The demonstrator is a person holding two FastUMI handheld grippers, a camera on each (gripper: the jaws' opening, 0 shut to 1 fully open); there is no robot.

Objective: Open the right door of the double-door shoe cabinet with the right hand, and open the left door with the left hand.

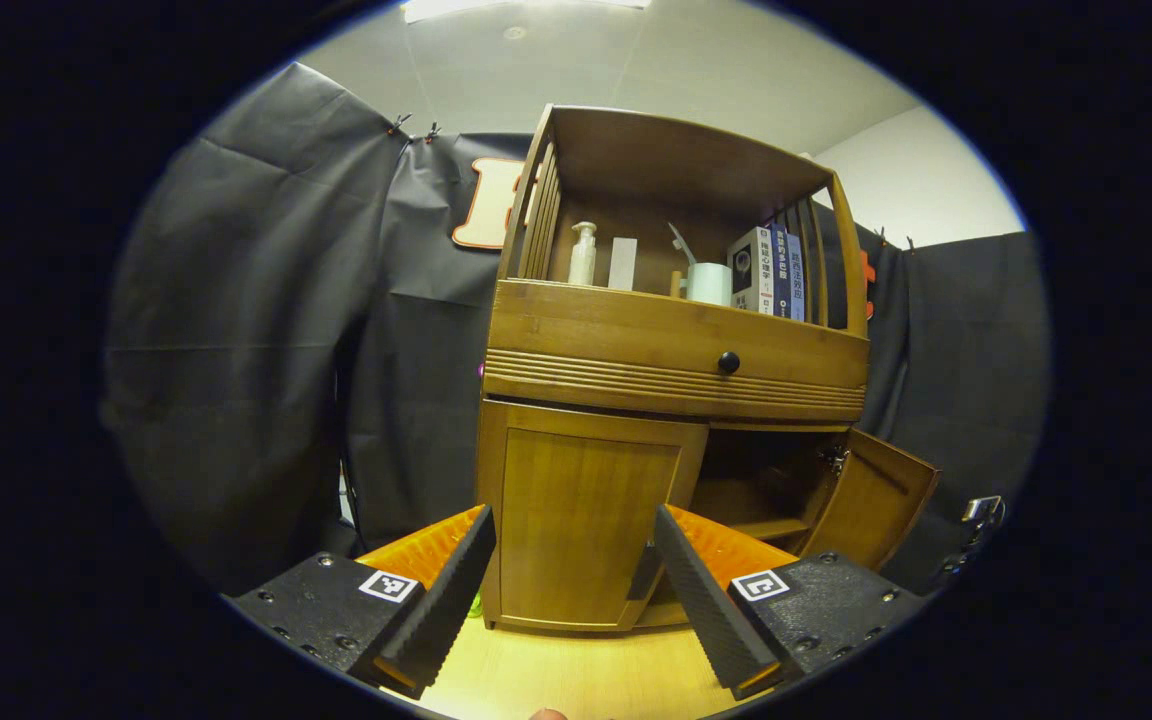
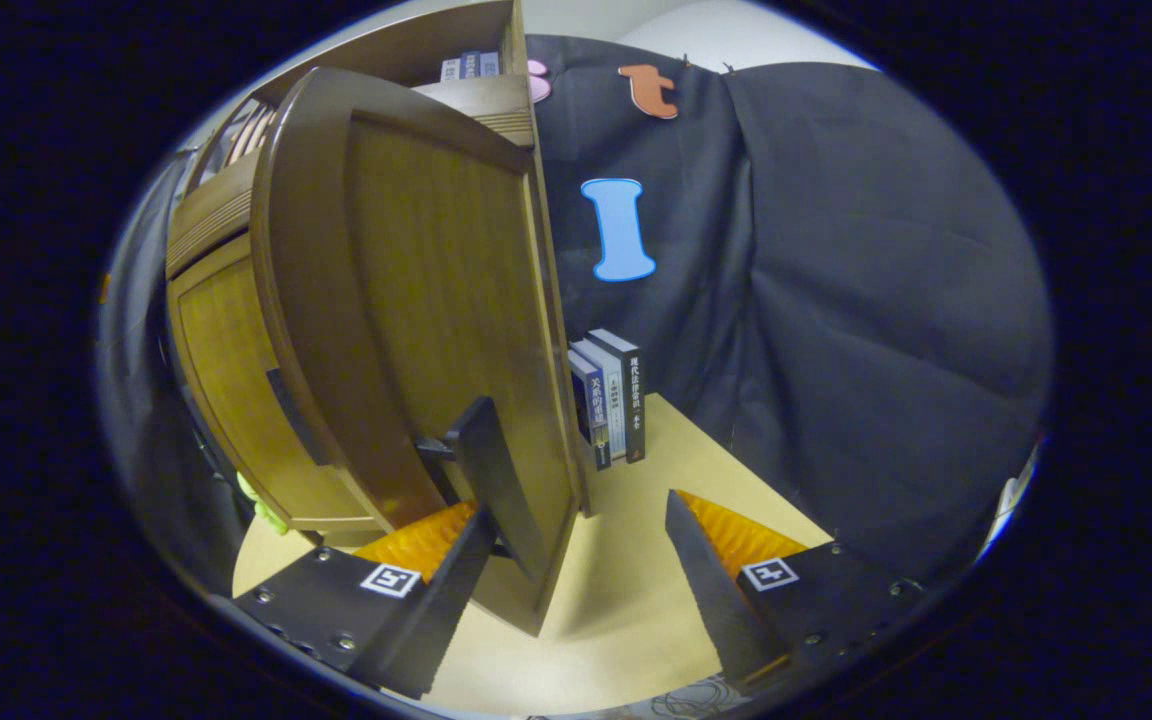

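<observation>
The wooden shoe cabinet (image 1: 671,345) stands on a light table. Its left door (image 1: 586,520) is closed, with a dark handle (image 1: 643,572) at its inner edge. The right door (image 1: 876,495) is swung outward, showing an inner shelf. My left gripper (image 1: 571,590) is open in front of the left door, a little short of it, with nothing between its fingers. In the right gripper view the open right door (image 2: 436,300) looms close, and my right gripper (image 2: 576,580) is open at its lower corner. One finger (image 2: 446,590) lies by the door's dark handle (image 2: 496,480); the other stands apart.
Upright books (image 2: 611,395) stand on the table (image 2: 636,600) just behind the open door. The drawer has a black knob (image 1: 728,362); a bottle (image 1: 583,253), a cup and books (image 1: 771,270) fill the top shelf. Something green (image 2: 256,500) lies at the cabinet's foot.
</observation>
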